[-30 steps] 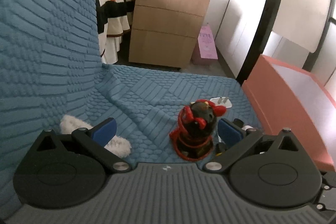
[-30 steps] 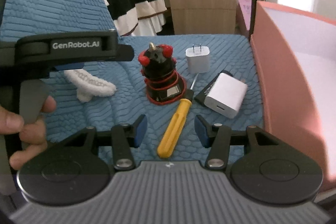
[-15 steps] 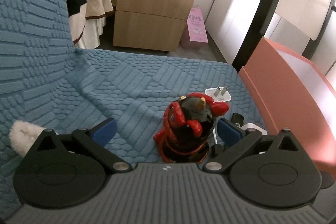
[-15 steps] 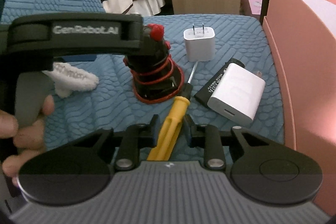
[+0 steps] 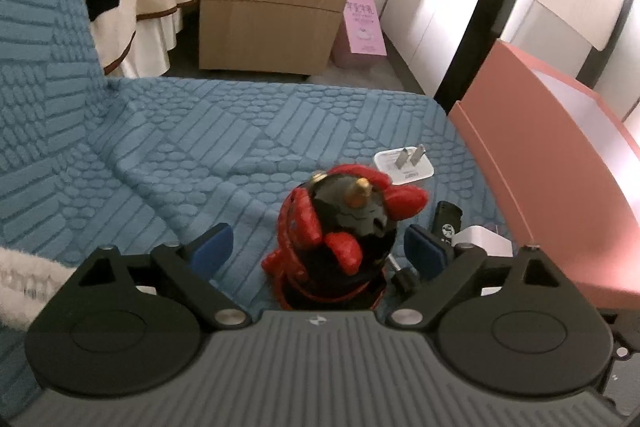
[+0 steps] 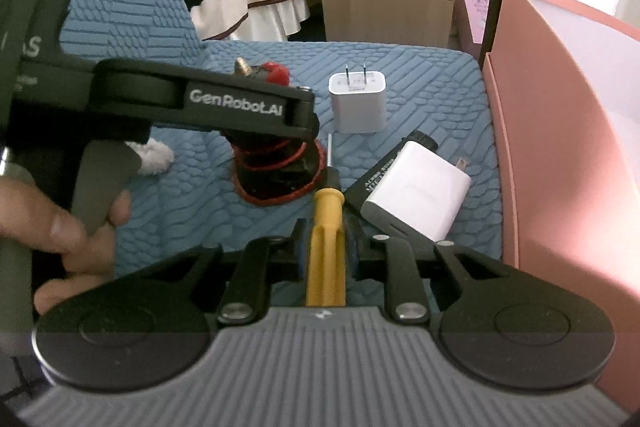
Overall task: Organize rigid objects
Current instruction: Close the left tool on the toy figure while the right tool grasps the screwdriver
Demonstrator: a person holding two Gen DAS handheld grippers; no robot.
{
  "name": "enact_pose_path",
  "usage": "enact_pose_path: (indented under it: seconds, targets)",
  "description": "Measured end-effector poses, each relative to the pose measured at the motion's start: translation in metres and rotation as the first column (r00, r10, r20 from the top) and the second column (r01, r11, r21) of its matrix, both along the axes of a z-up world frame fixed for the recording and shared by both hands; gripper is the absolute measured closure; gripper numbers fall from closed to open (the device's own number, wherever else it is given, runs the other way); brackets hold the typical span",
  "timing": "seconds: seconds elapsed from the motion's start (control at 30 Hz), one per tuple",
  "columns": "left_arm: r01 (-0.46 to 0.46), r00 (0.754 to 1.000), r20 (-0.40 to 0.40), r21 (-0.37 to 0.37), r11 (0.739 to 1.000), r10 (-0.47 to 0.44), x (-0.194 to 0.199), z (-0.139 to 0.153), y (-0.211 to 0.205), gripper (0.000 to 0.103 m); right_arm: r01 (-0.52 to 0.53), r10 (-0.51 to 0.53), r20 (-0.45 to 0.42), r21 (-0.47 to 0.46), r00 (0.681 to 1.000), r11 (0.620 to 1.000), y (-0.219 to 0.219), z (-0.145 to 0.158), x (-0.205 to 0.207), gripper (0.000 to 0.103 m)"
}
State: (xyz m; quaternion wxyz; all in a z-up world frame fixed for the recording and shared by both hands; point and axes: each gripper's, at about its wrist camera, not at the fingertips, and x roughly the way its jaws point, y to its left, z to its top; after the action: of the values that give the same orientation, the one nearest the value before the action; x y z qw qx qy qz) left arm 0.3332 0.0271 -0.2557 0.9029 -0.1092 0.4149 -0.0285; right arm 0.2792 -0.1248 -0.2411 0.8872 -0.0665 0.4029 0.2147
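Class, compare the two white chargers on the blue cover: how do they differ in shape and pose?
The small charger is squarish; the large charger is longer. The small one lies clear on the blue cover, prongs pointing away; the large one rests partly on a black object, turned diagonally. Both are white.

right gripper (image 6: 325,245) clamped screwdriver (image 6: 325,227), left gripper (image 5: 318,247) narrowing

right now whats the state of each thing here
left claw: open around the figurine, just been closing
right claw: shut on the screwdriver
screwdriver: gripped at handle
figurine: upright, pads apart from it
small charger: upright, prongs up
pink box: open
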Motion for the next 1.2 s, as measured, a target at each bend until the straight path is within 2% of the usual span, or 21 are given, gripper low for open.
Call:
enact_pose_path:
  seconds: [0.07, 0.17, 0.27, 0.33, 0.4, 0.57, 0.7, 0.97, 1.2]
  targets:
    - [0.01, 1.0, 0.017, 0.018, 1.0, -0.01, 0.0, 0.0, -0.003, 0.011, 0.001, -0.001, -0.003, 0.0, 1.0, 1.0, 0.0, -0.001, 0.001, 0.082]
    - [0.035, 0.999, 0.004, 0.051, 0.998, -0.035, 0.001, -0.005, -0.007, 0.019, -0.001, 0.001, -0.006, 0.001, 1.0, 1.0, 0.0, -0.002, 0.002, 0.082]
    - [0.039, 0.999, 0.017, 0.056, 0.998, -0.041, -0.001, -0.003, -0.008, 0.022, -0.001, 0.001, -0.004, -0.003, 1.0, 1.0, 0.001, -0.002, 0.002, 0.082]
    - [0.035, 0.999, 0.035, 0.068, 0.997, -0.037, -0.002, 0.0, -0.008, 0.033, 0.002, -0.002, -0.008, -0.002, 1.0, 1.0, 0.001, -0.001, 0.002, 0.082]
    - [0.032, 0.999, 0.042, 0.043, 0.999, -0.034, -0.003, 0.002, -0.007, 0.039, 0.0, 0.0, -0.011, -0.003, 1.0, 1.0, 0.001, -0.001, 0.002, 0.081]
    - [0.035, 0.998, 0.054, 0.05, 0.998, -0.037, -0.008, 0.01, -0.011, 0.039, -0.005, 0.005, -0.023, -0.009, 1.0, 1.0, 0.002, -0.005, 0.003, 0.08]
    - [0.032, 0.999, 0.041, 0.023, 0.999, -0.033, -0.011, 0.014, -0.01, 0.039, -0.006, 0.005, -0.026, -0.019, 1.0, 1.0, 0.004, -0.005, 0.005, 0.079]
    - [-0.027, 0.999, 0.018, -0.007, 1.0, 0.027, -0.03, 0.022, -0.004, 0.039, 0.013, -0.014, -0.029, -0.028, 0.999, 1.0, 0.008, -0.01, 0.007, 0.079]
    - [-0.105, 0.994, 0.0, -0.026, 0.994, 0.105, -0.045, 0.026, 0.005, 0.039, 0.01, -0.009, 0.008, -0.087, 1.0, 0.996, 0.015, -0.012, -0.001, 0.081]
